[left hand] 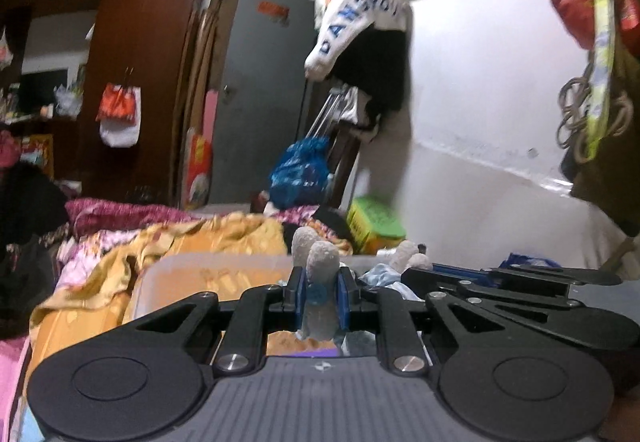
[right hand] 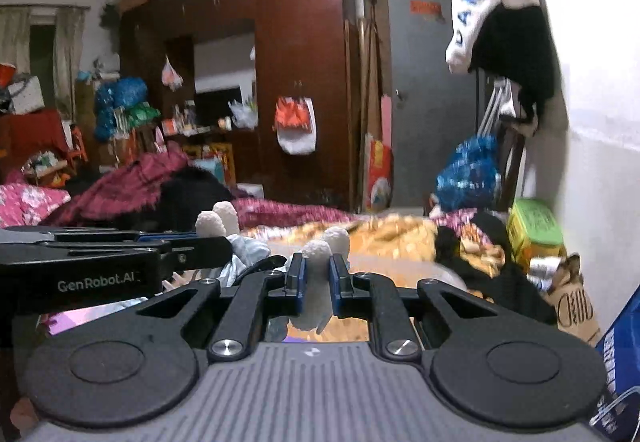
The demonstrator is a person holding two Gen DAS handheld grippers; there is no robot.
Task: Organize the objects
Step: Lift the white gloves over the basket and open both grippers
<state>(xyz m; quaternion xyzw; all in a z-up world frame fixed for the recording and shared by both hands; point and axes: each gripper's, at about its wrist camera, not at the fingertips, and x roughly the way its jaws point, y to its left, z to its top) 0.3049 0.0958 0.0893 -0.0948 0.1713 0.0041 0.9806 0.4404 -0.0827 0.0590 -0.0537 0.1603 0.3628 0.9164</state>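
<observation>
while both grippers hang over the bed, each is clamped on a fuzzy white part of what looks like a soft toy: the left gripper [left hand: 322, 298] has its blue pads pressed on a pale plush limb [left hand: 320, 270] that sticks up between them, and the right gripper [right hand: 317, 284] pinches a like limb [right hand: 320, 282] with its jaws drawn nearly together. the two tools sit side by side; in the right view the left one lies just to the left, with two more fuzzy tips [right hand: 218, 220] and some light blue cloth [right hand: 244, 248] beside it, so the toy seems slung between them, off the bedding. under and just beyond the left gripper lies a clear plastic box [left hand: 208, 278], on an orange blanket [left hand: 224, 232]. farther back on the bed are a magenta quilt [right hand: 132, 178] and dark clothes, with a green box [left hand: 374, 222] at the right by the wall. far off stand a brown wardrobe [right hand: 304, 62], a grey door [left hand: 260, 90], and a white garment [left hand: 352, 14] with blue letters hanging high on the right.
</observation>
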